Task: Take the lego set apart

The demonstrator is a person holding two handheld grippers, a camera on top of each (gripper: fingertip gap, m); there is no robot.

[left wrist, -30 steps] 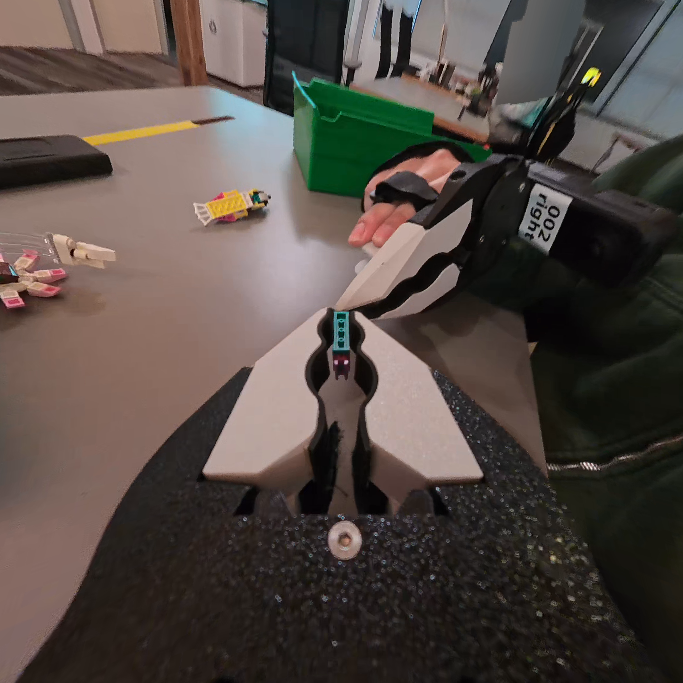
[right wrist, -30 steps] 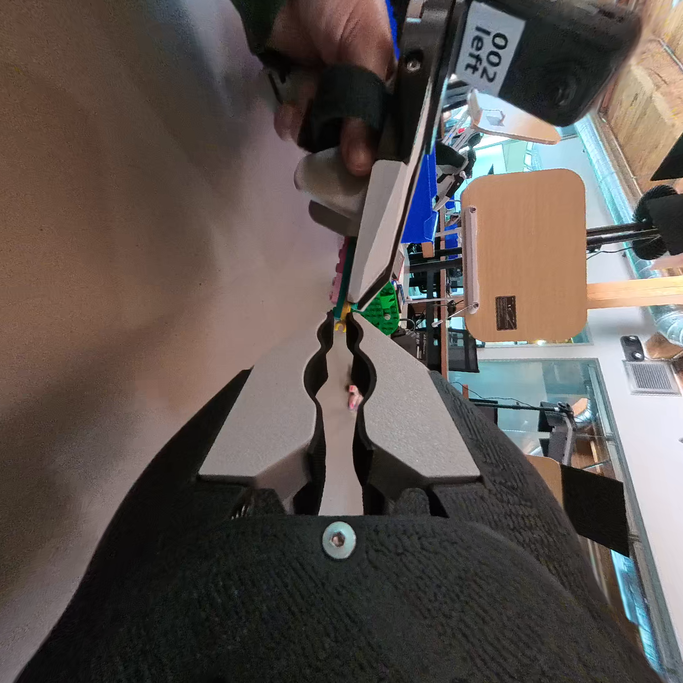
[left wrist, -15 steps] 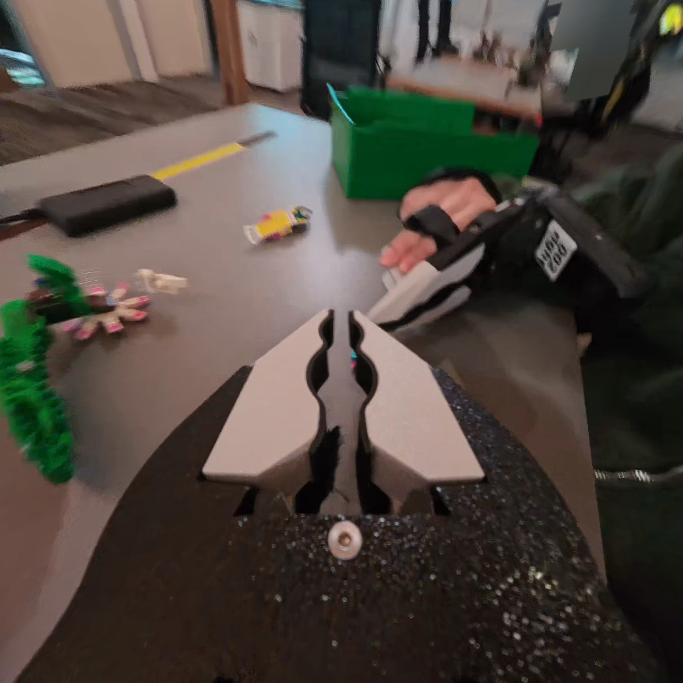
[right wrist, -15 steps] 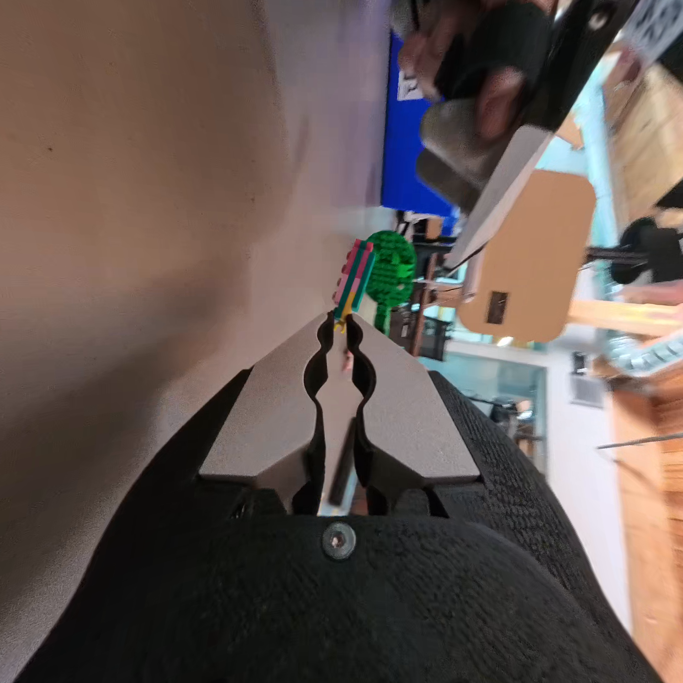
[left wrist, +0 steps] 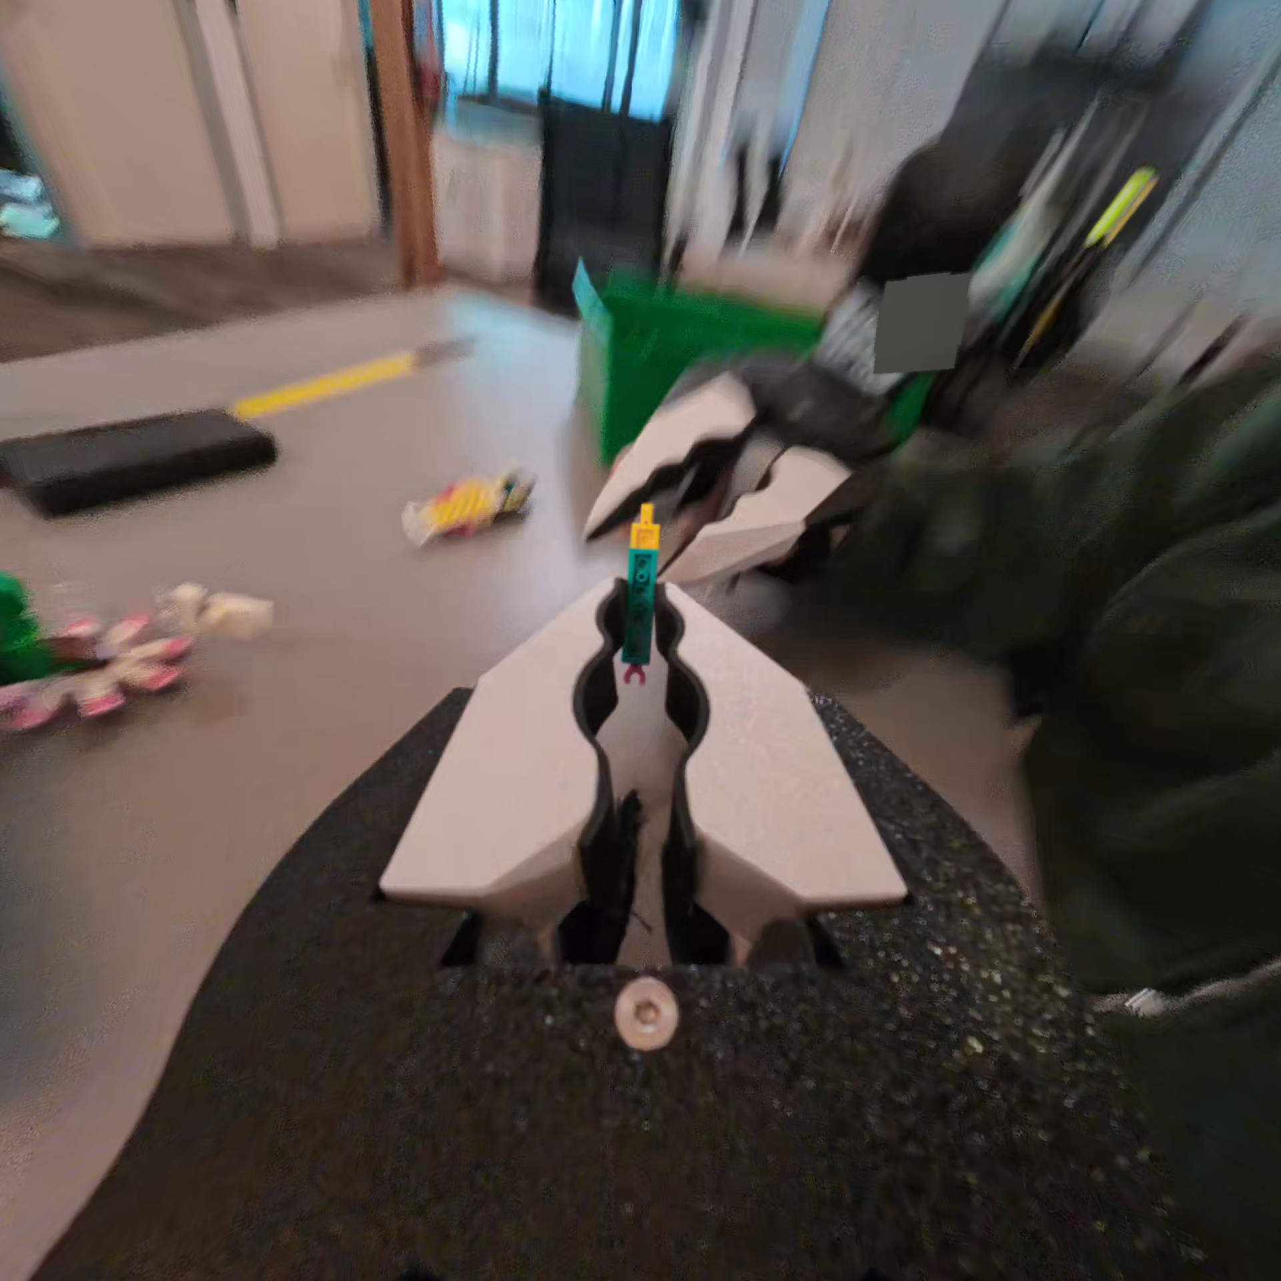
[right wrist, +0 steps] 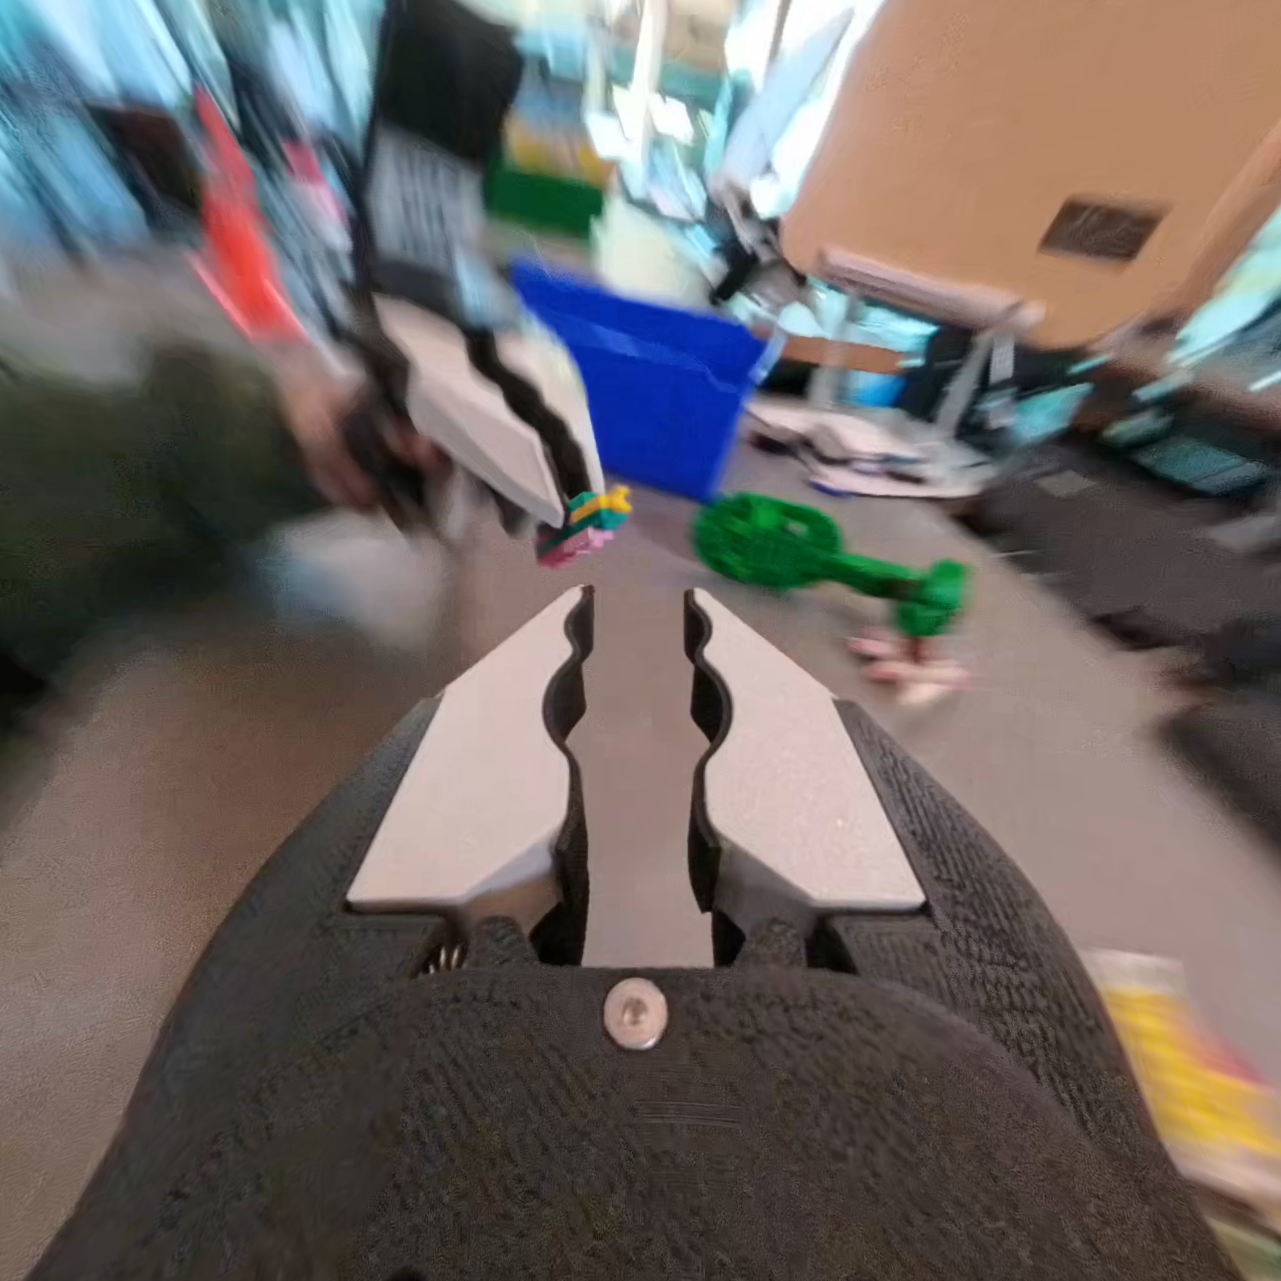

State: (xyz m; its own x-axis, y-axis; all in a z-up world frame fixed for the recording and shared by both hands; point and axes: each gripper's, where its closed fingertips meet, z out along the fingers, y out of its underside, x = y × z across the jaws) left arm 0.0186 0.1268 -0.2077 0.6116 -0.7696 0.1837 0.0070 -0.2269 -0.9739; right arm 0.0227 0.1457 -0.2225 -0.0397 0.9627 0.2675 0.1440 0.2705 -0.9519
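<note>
In the left wrist view my left gripper (left wrist: 641, 597) is shut on a thin teal lego piece (left wrist: 639, 610) with a yellow bit on top and a dark pink clip below, held above the grey table (left wrist: 346, 693). The right wrist view shows that gripper (right wrist: 579, 502) at upper left with the teal, yellow and pink piece (right wrist: 582, 530) at its tips. My right gripper (right wrist: 638, 597) is open and empty, level over the table. It also shows in the left wrist view (left wrist: 624, 551), just beyond the held piece. Both views are blurred.
On the table lie a yellow and pink lego figure (left wrist: 471, 506), a pink and white flower part (left wrist: 118, 658), a green lego plant (right wrist: 797, 547) and a black pad (left wrist: 132, 457). A green bin (left wrist: 693, 346) and a blue bin (right wrist: 645, 388) stand farther back.
My right gripper has turned from sideways to level, opened and come away empty. My left gripper has lifted, and the teal and yellow piece now sticks out past its tips.
</note>
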